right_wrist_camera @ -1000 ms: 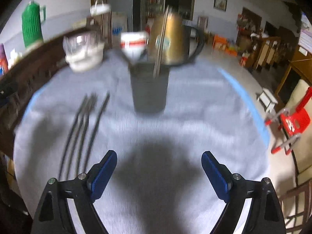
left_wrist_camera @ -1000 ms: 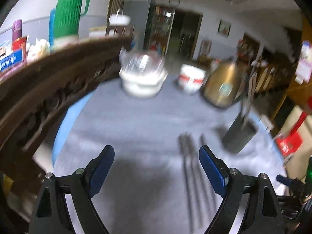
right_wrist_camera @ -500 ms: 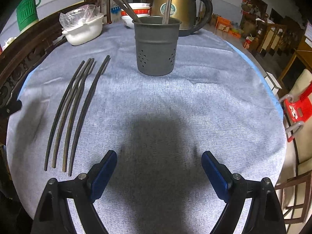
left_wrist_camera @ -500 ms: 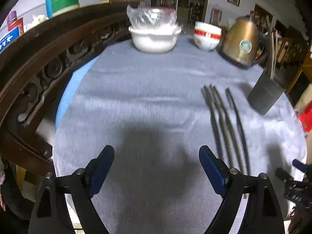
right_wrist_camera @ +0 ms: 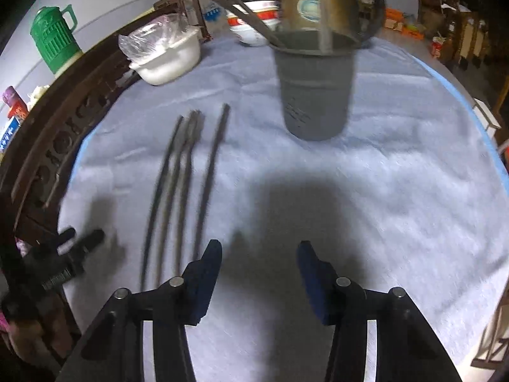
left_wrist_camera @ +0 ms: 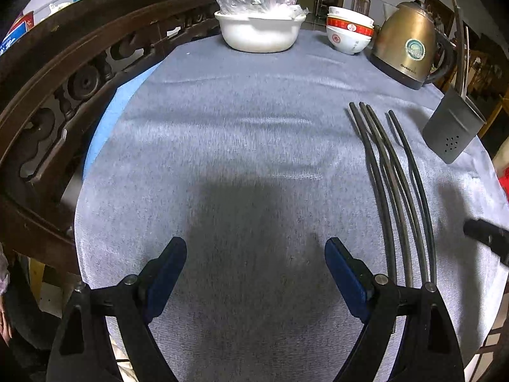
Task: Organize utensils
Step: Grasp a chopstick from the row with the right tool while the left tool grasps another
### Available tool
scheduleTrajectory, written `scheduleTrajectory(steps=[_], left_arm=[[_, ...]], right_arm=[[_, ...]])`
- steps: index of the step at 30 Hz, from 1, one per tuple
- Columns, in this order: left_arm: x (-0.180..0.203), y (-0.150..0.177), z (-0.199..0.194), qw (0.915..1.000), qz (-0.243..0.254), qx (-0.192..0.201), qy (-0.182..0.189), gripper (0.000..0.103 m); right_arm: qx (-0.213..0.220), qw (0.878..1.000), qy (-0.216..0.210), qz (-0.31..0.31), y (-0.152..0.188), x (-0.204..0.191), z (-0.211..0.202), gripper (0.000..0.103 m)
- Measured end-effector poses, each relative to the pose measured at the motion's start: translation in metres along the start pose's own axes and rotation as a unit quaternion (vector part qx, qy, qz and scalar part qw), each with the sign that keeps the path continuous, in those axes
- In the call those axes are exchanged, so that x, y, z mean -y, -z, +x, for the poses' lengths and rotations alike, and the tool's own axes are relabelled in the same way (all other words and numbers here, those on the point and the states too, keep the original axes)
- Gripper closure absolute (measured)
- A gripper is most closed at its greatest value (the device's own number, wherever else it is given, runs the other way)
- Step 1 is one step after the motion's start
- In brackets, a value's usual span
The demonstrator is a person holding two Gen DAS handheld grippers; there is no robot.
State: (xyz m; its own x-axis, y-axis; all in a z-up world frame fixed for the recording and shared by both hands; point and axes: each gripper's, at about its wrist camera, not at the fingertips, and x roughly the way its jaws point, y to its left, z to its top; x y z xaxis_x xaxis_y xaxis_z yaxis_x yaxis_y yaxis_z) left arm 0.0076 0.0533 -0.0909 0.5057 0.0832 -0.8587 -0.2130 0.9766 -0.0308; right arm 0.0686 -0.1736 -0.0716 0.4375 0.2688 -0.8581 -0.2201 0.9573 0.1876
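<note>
Several dark chopsticks [left_wrist_camera: 393, 175] lie side by side on the grey-blue tablecloth, also in the right wrist view [right_wrist_camera: 184, 175]. A grey perforated utensil holder [right_wrist_camera: 315, 89] stands upright behind them with a few chopsticks in it; it shows at the right in the left wrist view [left_wrist_camera: 451, 127]. My left gripper [left_wrist_camera: 256, 254] is open and empty, left of the chopsticks' near ends. My right gripper [right_wrist_camera: 259, 254] is open and empty, narrower than before, its left finger [right_wrist_camera: 206, 267] beside the rightmost chopstick's near end.
A white bowl with a plastic bag [left_wrist_camera: 259, 28], stacked red-and-white bowls [left_wrist_camera: 348, 33] and a brass kettle [left_wrist_camera: 408, 47] stand at the back. A carved wooden chair back [left_wrist_camera: 63, 73] curves along the left. The tablecloth [left_wrist_camera: 222, 146] edge is close below both grippers.
My right gripper has moved left toward the chopsticks' near ends and its jaws have narrowed. My left gripper has shifted slightly closer to the table; its jaws stay wide.
</note>
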Motion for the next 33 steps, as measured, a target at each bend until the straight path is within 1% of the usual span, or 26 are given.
scheduleTrajectory(steps=[1,4,6,12,13,15,17,18,21,25,29,33], left_arm=[[0.0,0.0,0.001,1.0,-0.001,-0.001,0.001,0.014],[-0.001,0.001,0.003,1.0,-0.005,-0.006,0.005,0.014],[-0.002,0.001,0.003,0.9999,-0.005,-0.006,0.007,0.014],[-0.004,-0.002,0.0,0.9998,-0.011,-0.001,0.015,0.014],[-0.003,-0.003,0.0,0.9998,-0.011,-0.001,0.016,0.014],[-0.001,-0.004,0.0,0.9998,-0.009,-0.001,0.018,0.014],[0.003,-0.006,-0.001,0.9998,-0.005,0.0,0.02,0.014],[0.005,-0.007,-0.001,0.9998,-0.003,0.001,0.021,0.014],[0.014,-0.014,-0.002,0.9996,0.003,0.003,0.027,0.014],[0.035,-0.028,-0.001,0.9989,0.02,0.01,0.042,0.014],[0.057,-0.047,0.007,0.9976,0.03,0.007,0.063,0.014],[0.071,-0.058,0.022,0.9978,0.035,-0.009,0.057,0.014]], right_arm=[[-0.002,1.0,-0.005,-0.001,-0.006,-0.005,0.005,0.051],[-0.017,1.0,-0.015,0.011,-0.022,-0.013,0.024,0.063],[-0.023,0.999,-0.022,0.022,-0.031,-0.017,0.035,0.063],[-0.033,0.999,-0.013,0.024,-0.045,-0.027,0.057,0.064],[-0.037,0.999,-0.011,0.023,-0.046,-0.028,0.061,0.066],[-0.037,0.999,0.001,0.018,-0.046,-0.03,0.065,0.075],[-0.043,0.999,0.004,0.014,-0.046,-0.029,0.066,0.092],[-0.047,0.999,0.001,0.013,-0.046,-0.027,0.065,0.095],[-0.048,0.999,0.017,0.001,-0.042,-0.02,0.06,0.095],[-0.049,0.999,0.012,0.007,-0.036,-0.007,0.055,0.095],[-0.047,0.999,0.001,0.016,-0.031,0.0,0.053,0.095],[-0.044,0.999,-0.012,0.024,-0.03,0.005,0.053,0.095]])
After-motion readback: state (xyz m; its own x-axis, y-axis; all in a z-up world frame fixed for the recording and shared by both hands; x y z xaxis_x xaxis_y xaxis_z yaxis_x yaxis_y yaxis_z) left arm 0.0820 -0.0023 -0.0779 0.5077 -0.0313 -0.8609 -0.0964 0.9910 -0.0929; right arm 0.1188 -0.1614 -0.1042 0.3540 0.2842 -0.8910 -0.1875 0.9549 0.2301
